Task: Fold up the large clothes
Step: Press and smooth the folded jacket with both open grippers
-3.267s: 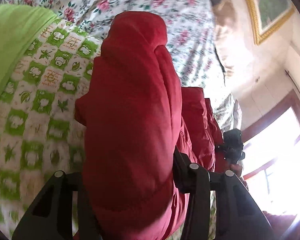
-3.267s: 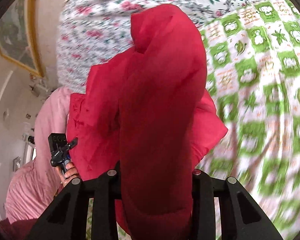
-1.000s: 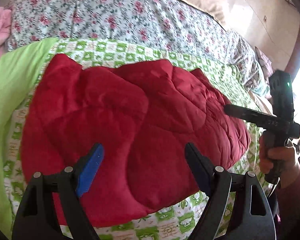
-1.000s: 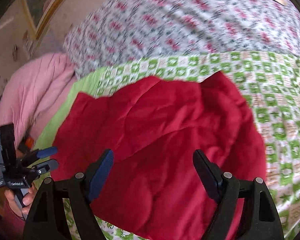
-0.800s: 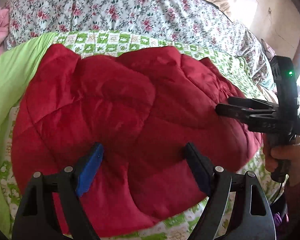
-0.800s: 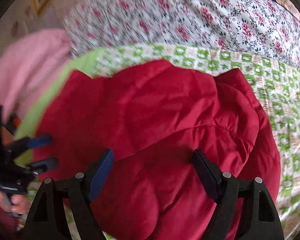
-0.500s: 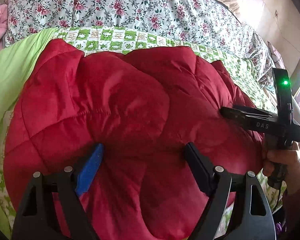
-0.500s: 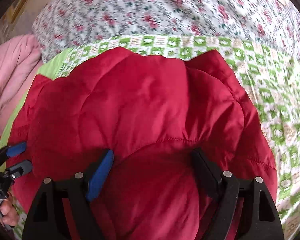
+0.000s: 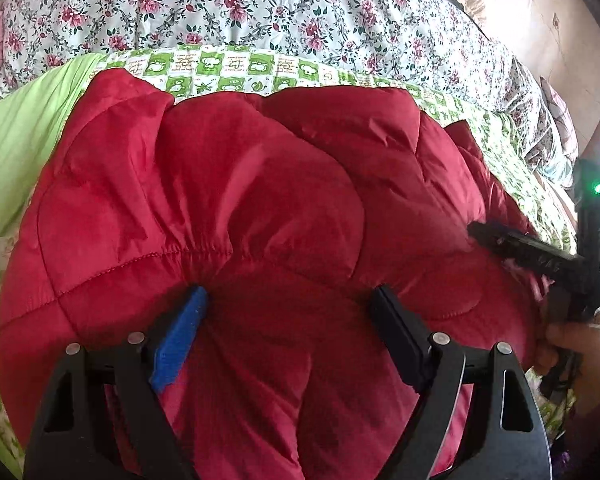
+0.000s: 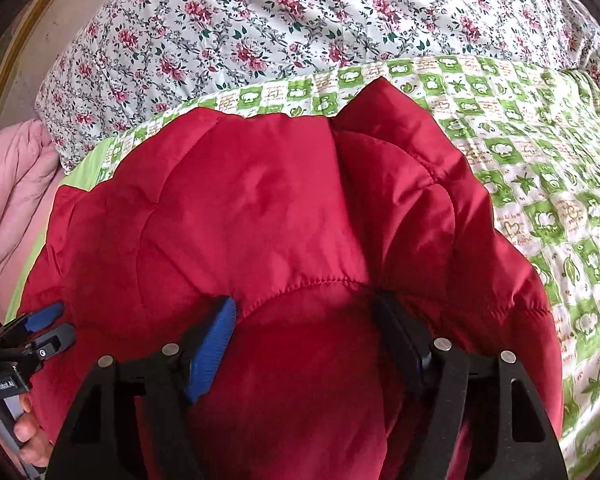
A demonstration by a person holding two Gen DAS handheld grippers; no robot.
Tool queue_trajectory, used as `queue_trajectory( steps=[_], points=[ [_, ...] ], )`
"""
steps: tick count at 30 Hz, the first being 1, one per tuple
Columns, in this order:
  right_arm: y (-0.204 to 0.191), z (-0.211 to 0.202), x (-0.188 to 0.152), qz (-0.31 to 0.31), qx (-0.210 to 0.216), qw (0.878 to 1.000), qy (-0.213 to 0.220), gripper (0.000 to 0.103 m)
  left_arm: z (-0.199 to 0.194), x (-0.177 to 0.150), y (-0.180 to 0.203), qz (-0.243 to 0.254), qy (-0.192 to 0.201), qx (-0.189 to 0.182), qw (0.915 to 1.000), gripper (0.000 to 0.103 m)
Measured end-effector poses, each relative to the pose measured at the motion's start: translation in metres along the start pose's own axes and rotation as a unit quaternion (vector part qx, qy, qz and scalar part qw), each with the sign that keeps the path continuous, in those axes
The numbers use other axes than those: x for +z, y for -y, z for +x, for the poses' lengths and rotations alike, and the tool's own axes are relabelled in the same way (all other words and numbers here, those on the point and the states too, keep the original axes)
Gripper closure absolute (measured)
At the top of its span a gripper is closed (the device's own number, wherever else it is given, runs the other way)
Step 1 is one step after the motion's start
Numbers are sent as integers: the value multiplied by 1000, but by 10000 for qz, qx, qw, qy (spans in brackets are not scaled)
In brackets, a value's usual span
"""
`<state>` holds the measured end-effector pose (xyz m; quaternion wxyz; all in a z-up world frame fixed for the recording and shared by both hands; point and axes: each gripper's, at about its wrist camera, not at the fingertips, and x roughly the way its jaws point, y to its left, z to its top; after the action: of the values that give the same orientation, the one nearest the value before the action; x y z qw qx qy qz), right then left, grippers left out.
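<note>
A red quilted jacket [image 9: 260, 208] lay bunched across the middle of both views, spread over a green-and-white checked sheet [image 10: 540, 168] on the bed. In the left wrist view the left tool [image 9: 288, 320] stood at the lower centre of the frame with its jaws set wide, the blue pad [image 9: 178, 344] at the lower left and the black finger [image 9: 400, 340] at the lower right, both pressed into the padded cloth with a swell of red fabric bulging between them along a stitched seam. At the right edge of that frame the right tool [image 9: 540, 256] showed as a dark bar lying against the jacket's side, gripped from below by the person's right hand [image 9: 572, 352], with a small green light glowing above it. In the right wrist view the right tool [image 10: 304, 320] filled the lower centre, likewise spread wide, its tips sunk into the jacket on either side of a rounded fold. At the lower left edge of that frame the left tool [image 10: 50, 328] appeared small, its blue-tipped fingers slightly parted and touching the jacket's edge, held by the left hand [image 10: 28, 436]. A floral quilt [image 10: 280, 28] crossed the top of both frames, a plain lime-green cloth [image 9: 16, 136] lay at the left of the left wrist view, and a pink padded garment [image 10: 8, 192] sat at the left edge of the right wrist view.
</note>
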<state>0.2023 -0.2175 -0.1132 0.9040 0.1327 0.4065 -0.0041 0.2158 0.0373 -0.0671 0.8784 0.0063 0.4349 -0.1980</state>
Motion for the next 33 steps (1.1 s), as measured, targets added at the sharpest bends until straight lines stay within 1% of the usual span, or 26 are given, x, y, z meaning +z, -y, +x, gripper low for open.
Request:
queue_trajectory(
  steps=[2,4,5,7,9,10,11,13,18,22,26,29,31,33],
  points=[
    [-3,-11,3,-31,51,10000,33,31,-1,0,-3,-45,-2,-44,10000,18],
    [-7,-36,3,-31,36,9997,223,31,-2,0,-4,-76,7,-65,9999,18],
    [-10,-50,1,-90,62,9993,360,28,-2,0,-3,-78,13,-61,9999,18],
    [-16,-63,-4,-349,-23,9986,408,29,-3,0,-3,-76,11,-42,10000,18],
    [-19,-60,-14,-640,-336,9971,241,29,-3,-1,-3,-106,15,-44,9999,18],
    [-15,-51,-19,-718,-479,9963,28,29,-4,0,-3,-120,15,-54,9999,18],
    [-9,-40,-25,-694,-420,9966,-146,28,-5,0,-3,-133,11,-58,9999,18],
    [8,-29,-35,-434,-154,9988,-141,28,-12,0,0,-176,-5,-34,9998,18],
    [5,-32,-39,-385,-215,9989,-135,28,-44,-10,6,-317,64,-101,9994,18],
    [5,-33,-39,-351,-191,9991,-127,28,-60,-22,11,-324,75,-26,9994,18],
    [7,-36,-44,-333,-186,9992,-122,28,-48,-33,8,-258,-74,251,9993,18],
    [6,-40,-41,-311,-171,9992,-158,28,-36,-36,4,-310,-90,321,9990,16],
    [2,-53,-40,-258,-106,9996,-79,28,-35,-38,4,-333,-73,340,9988,16],
    [-5,-74,-40,-314,36,9994,152,27,-35,-38,4,-332,-62,353,9988,16]
  ],
)
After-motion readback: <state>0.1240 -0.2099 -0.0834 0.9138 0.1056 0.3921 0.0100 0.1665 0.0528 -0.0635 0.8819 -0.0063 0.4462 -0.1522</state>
